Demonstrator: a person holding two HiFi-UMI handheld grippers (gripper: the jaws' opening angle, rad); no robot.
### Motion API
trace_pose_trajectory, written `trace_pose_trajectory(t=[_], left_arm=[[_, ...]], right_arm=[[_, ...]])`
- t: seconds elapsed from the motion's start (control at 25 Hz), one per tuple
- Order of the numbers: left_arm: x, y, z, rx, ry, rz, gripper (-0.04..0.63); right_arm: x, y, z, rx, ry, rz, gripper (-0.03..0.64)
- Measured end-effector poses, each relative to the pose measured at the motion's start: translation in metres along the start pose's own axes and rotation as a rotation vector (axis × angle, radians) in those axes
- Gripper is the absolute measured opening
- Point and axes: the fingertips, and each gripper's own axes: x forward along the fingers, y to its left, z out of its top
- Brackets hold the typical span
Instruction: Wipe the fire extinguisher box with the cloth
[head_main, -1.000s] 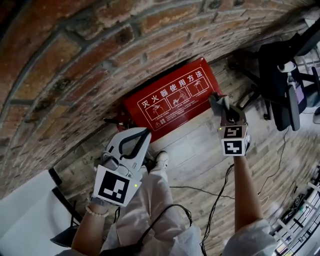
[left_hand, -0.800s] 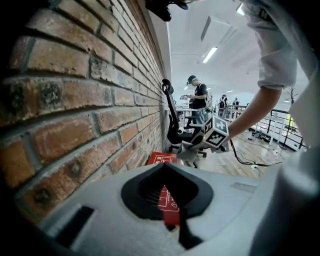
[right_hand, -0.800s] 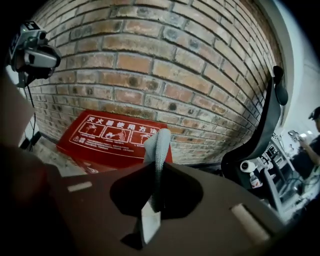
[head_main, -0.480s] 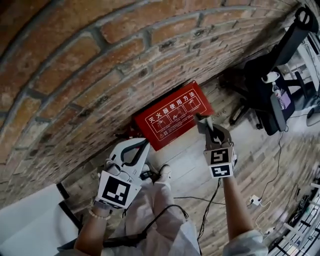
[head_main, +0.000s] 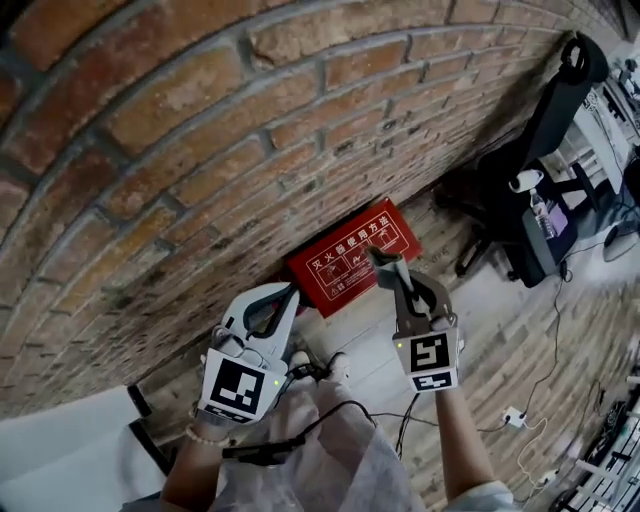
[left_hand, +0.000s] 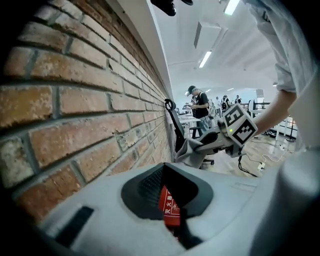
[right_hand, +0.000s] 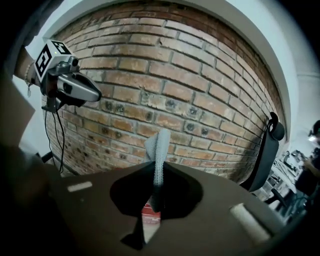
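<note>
Right hand-held gripper (head_main: 392, 272): we clamp it on the grey knitted cloth (head_main: 380, 256), leaving the free end past the tips for wiping | red metal fire extinguisher box (head_main: 345, 262): on the floor against the brick wall (head_main: 200, 150), near the cloth, contact unclear | left hand-held gripper (head_main: 272, 305): jaws together, empty, parked aside.

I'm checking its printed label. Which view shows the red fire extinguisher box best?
Head view: the red box shows nearly its whole printed face at the foot of the brick wall. Both gripper views catch only a red sliver of it beyond their jaws.
</note>
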Motion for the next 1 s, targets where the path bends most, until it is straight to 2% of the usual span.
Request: trace_pose_trajectory(t=[0.32,0.64,1.0], left_arm=[[-0.031,0.009,0.052,0.091,-0.073,-0.012,-0.003],[-0.056,0.006,0.075,0.094,-0.114,-0.009,-0.003],[-0.069,0.0,0.088,0.084,-0.148,-0.007,-0.003]], right_arm=[[-0.054,0.01,0.067,0.02,-0.099,-0.028,0.018],[-0.09,0.012,0.11,0.046,-0.189,-0.055,0.018],[-0.11,0.024,0.121,0.05,-0.215,-0.047,0.018]])
